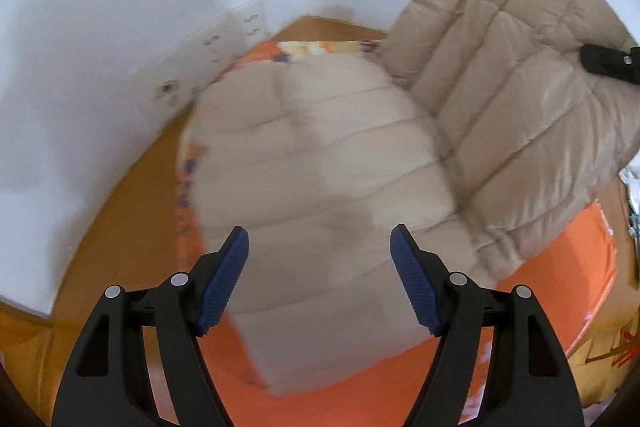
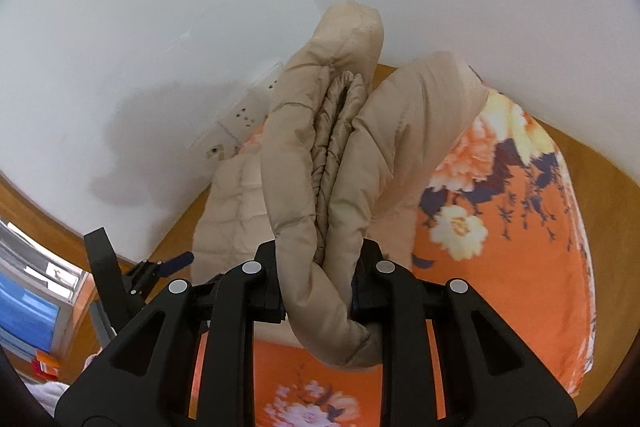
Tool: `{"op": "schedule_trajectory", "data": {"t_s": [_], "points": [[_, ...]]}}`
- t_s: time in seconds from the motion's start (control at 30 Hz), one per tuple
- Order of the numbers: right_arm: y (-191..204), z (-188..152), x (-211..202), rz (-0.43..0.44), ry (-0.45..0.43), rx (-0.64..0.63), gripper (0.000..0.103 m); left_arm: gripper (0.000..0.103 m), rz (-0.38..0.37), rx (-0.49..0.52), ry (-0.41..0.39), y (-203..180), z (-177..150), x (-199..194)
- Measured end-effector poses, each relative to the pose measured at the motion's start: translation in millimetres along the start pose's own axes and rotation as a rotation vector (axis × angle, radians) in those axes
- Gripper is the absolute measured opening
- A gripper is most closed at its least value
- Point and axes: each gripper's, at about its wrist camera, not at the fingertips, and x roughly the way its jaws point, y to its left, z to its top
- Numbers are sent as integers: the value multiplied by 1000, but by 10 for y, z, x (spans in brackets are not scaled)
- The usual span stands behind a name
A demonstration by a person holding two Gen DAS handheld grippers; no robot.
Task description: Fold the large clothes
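Right tongs (image 2: 320,283) pinch a bunched edge of the beige puffer jacket (image 1: 320,163), lifting that side above the orange floral cloth (image 1: 560,267). Left tongs (image 1: 319,247) hover wide open, empty, directly over the jacket's flat half.

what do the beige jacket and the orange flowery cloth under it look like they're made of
Beige jacket: looks like thin synthetic shell, nylon or polyester, over puffy filling; stitched channels and a slight sheen suggest it. Orange cloth: seems a matte printed woven fabric, perhaps cotton; flat flower print, no gloss.
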Motion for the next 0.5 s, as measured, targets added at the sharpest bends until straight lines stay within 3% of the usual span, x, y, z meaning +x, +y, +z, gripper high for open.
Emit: {"op": "schedule_trajectory", "data": {"t_s": [0.23,0.5], "points": [[430,-49,344,-26,28,-64,22,72,3,-85,33,376,-230,-26],[908,-186,913,-43,127,-157,22,72,-19,-161,31,787,-428,-64]]}}
